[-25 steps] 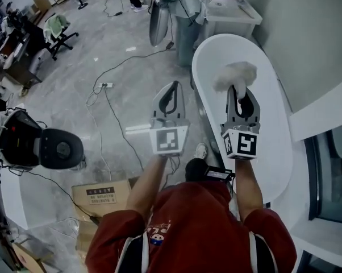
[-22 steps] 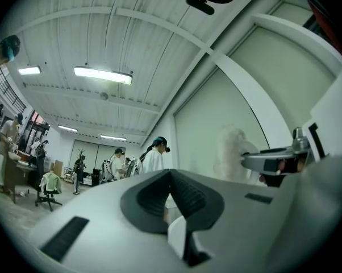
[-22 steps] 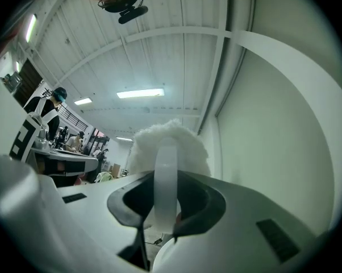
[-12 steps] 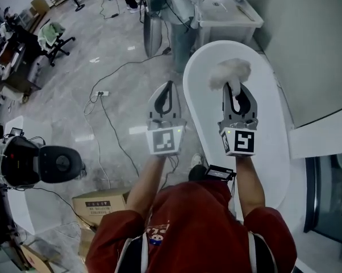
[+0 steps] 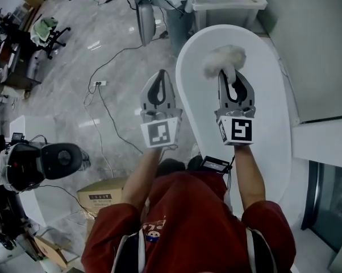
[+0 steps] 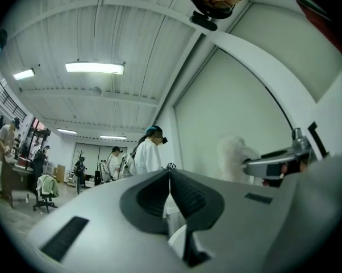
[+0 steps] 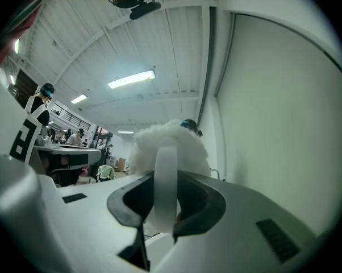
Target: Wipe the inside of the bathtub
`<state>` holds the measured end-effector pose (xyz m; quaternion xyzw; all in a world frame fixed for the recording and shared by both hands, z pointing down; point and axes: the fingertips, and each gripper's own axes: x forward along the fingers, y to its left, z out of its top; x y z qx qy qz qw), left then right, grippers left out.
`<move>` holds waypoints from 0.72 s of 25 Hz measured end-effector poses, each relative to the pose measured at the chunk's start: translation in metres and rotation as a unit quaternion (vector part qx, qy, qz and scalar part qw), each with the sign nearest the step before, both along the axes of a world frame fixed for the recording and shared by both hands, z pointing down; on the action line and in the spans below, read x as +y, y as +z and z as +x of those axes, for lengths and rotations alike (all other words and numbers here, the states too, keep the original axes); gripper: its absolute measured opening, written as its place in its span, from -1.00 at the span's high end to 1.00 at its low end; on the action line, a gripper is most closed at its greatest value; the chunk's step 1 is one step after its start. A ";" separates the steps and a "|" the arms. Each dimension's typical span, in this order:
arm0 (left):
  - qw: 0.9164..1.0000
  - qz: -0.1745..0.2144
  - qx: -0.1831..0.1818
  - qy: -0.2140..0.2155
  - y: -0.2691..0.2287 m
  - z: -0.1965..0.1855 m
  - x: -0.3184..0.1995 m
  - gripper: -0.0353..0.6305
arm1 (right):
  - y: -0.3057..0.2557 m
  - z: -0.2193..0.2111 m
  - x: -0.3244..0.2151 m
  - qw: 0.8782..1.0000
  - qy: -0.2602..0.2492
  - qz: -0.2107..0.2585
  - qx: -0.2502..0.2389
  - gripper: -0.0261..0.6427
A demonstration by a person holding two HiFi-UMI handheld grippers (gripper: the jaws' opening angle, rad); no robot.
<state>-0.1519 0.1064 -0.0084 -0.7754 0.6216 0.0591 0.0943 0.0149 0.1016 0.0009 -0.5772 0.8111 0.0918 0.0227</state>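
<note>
White fluff tops the duster (image 7: 170,144). Our right tongs (image 5: 230,75) clamp its handle so the head sticks out ahead of them, ready to rub. The tub (image 5: 270,101) lies below and beyond these tongs, and we judge that the duster is not yet touching it. Our left tongs (image 5: 158,75) are closed on nothing. They sit beside the right ones, outside the tub's edge, probably to stay clear of the wiping.
</note>
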 end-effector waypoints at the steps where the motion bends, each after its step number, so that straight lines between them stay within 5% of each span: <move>1: 1.000 0.004 -0.004 0.001 0.001 0.003 -0.007 0.84 | 0.004 0.001 -0.006 1.000 -0.001 -0.004 0.001 0.63; 10: 0.999 0.036 -0.022 0.024 0.022 0.011 -0.067 0.84 | 0.062 -0.007 -0.065 0.998 0.006 -0.066 -0.004 0.63; 18: 0.998 0.035 -0.016 0.048 0.058 -0.029 -0.144 0.84 | 0.143 -0.045 -0.132 0.987 0.029 -0.157 0.007 0.63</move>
